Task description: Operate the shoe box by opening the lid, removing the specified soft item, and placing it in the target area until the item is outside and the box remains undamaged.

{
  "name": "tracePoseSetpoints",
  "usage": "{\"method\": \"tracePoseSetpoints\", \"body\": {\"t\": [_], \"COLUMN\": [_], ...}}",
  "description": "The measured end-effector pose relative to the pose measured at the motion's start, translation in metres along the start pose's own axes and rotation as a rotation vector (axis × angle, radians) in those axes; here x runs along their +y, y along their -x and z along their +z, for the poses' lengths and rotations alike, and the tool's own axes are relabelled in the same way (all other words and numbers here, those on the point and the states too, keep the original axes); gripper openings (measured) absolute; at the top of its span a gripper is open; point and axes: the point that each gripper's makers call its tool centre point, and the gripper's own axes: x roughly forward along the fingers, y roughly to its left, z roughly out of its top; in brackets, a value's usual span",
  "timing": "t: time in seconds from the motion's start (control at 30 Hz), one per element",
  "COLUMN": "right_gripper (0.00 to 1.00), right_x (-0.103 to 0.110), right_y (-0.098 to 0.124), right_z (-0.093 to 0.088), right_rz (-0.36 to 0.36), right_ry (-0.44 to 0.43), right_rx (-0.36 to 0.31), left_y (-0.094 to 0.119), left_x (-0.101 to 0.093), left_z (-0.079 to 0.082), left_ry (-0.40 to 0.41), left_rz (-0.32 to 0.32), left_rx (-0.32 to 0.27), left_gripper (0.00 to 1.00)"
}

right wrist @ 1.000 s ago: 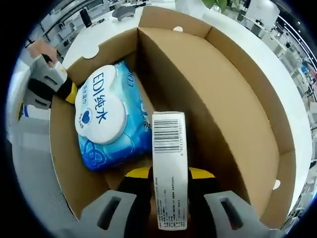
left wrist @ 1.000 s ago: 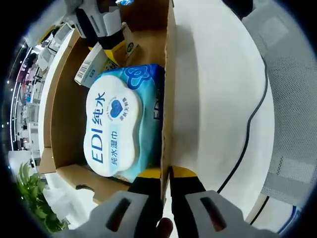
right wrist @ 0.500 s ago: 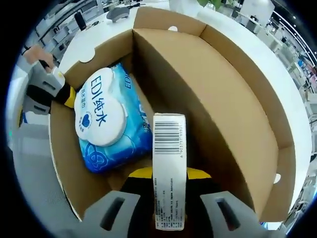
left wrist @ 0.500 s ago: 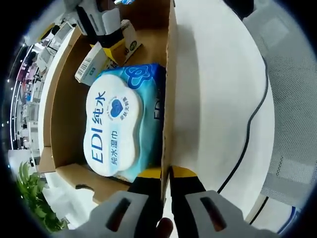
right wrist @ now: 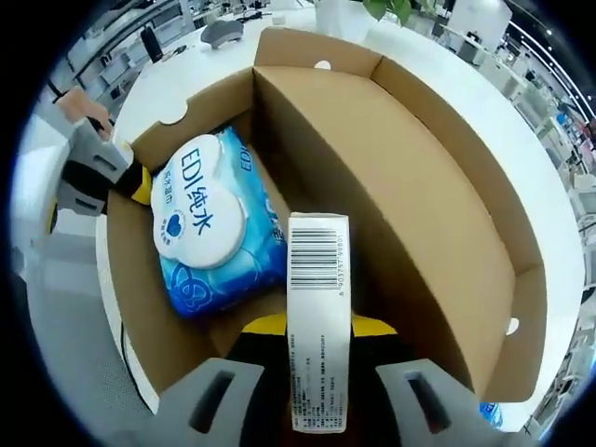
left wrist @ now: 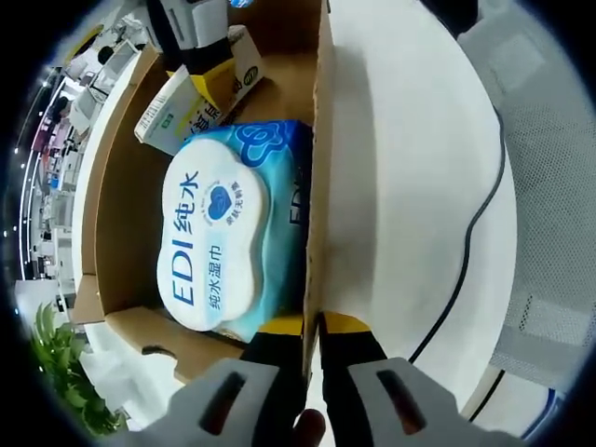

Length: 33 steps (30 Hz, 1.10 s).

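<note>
Two tongs work an open cardboard shoe box point(right wrist: 410, 196): the right tongs point(right wrist: 317, 326) clamp a small barcoded carton point(right wrist: 318, 317) above it, the left tongs point(left wrist: 312, 326) pinch its wall, a blue wet-wipes pack point(left wrist: 228, 228) lying inside.

Open-plan office, desk rows point(right wrist: 140, 47), potted plant point(right wrist: 382, 9)

The shoe box point(right wrist: 438, 214) is standing open, so I am looking at a clear way in from above, though the wet wipes pack point(right wrist: 209, 223) is taking up one side of its floor. My left gripper point(left wrist: 312, 326) is straddling the box wall beside that pack, and my right gripper point(right wrist: 317, 331) is clamping the small carton point(right wrist: 317, 317) above it. Beyond the wall, a black cable point(left wrist: 475, 233) is crossing the bare white tabletop point(left wrist: 400, 186).
</note>
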Motion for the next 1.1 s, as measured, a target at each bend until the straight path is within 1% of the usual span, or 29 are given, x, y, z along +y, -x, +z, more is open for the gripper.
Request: {"method": "tracePoseSetpoints", "body": {"t": [0.33, 0.53, 0.83, 0.9, 1.1], "right_gripper": [0.18, 0.18, 0.18, 0.18, 0.18], "right_x": [0.001, 0.003, 0.011, 0.012, 0.015], "right_y": [0.023, 0.032, 0.046, 0.05, 0.058], "right_z": [0.0, -0.002, 0.001, 0.003, 0.003], "right_rz": [-0.011, -0.014, -0.024, -0.036, -0.022], "right_ry": [-0.018, -0.039, -0.035, -0.017, -0.073], "right_rx": [-0.03, -0.045, -0.065, -0.063, -0.08], "left_y": [0.0, 0.001, 0.002, 0.002, 0.001], "left_x": [0.001, 0.001, 0.002, 0.002, 0.002], "left_z": [0.0, 0.0, -0.001, -0.001, -0.002], "left_ry": [-0.004, -0.006, -0.004, -0.004, -0.004], "left_rz": [-0.003, -0.003, 0.002, 0.003, 0.003], "left_rx": [0.002, 0.001, 0.0, 0.0, 0.0], "left_gripper": [0.03, 0.03, 0.03, 0.03, 0.03]}}
